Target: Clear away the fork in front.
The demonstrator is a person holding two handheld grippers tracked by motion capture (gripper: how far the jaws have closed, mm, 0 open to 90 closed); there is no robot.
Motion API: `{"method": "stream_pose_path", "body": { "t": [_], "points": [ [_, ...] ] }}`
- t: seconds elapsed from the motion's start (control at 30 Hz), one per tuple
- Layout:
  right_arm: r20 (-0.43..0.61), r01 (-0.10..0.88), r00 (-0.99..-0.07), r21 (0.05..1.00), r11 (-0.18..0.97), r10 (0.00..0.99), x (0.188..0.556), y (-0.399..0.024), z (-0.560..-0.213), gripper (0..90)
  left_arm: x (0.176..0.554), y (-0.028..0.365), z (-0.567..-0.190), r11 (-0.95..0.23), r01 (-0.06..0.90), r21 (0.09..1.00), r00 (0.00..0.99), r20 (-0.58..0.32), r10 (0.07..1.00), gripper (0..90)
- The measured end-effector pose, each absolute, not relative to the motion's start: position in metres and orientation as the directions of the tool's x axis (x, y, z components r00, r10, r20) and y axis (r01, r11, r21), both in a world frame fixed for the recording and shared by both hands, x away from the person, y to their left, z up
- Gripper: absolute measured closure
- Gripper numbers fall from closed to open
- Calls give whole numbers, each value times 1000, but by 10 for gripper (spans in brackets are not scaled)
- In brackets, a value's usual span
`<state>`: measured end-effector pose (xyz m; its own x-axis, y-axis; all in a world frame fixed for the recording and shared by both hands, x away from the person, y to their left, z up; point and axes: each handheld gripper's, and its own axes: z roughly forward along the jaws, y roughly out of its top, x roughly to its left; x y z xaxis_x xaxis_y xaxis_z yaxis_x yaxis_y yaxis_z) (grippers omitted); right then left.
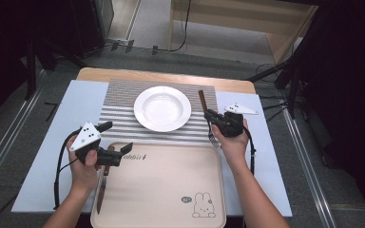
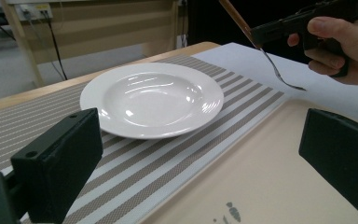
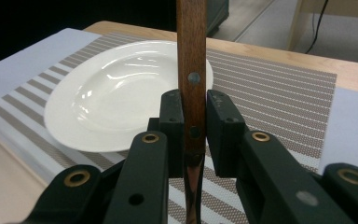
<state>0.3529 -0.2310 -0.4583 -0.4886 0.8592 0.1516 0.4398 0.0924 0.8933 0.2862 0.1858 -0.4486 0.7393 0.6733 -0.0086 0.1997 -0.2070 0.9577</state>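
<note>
The fork (image 1: 208, 118) is clamped by its wooden handle in the right gripper (image 1: 217, 121), prongs down, just beside the plate (image 1: 162, 108). Lower it slowly, parallel to the plate edge. The left gripper (image 1: 116, 140) has its jaws apart, over the tray (image 1: 161, 190).

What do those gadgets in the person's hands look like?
Each is a black pistol-shaped tool. The left tongs carry a grey three-cornered plate with black dots; the right tongs carry a similar plate. Blocky black jaws, brass-coloured pins at the joints, a black cable trailing from each. Forearms bare, no sleeves.
</note>
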Motion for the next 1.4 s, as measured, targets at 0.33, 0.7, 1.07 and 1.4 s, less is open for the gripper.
{"method": "stream_pose_path", "body": {
  "t": [0.33,0.7,1.07,1.4],
  "points": [
    [146,401,-546,910,105,825,326,-218,-453,762,289,169,-444,-184,194,964,758,-28,652,0],
    [125,360,-593,924,124,795,299,-200,-456,762,291,153,-438,-161,192,968,774,-49,631,0],
    [141,335,-642,936,110,754,275,-181,-461,762,288,145,-438,-125,216,968,788,-97,609,0],
    [142,318,-691,940,121,709,261,-160,-464,762,283,134,-440,-91,265,960,814,-172,554,0]
  ]
}}
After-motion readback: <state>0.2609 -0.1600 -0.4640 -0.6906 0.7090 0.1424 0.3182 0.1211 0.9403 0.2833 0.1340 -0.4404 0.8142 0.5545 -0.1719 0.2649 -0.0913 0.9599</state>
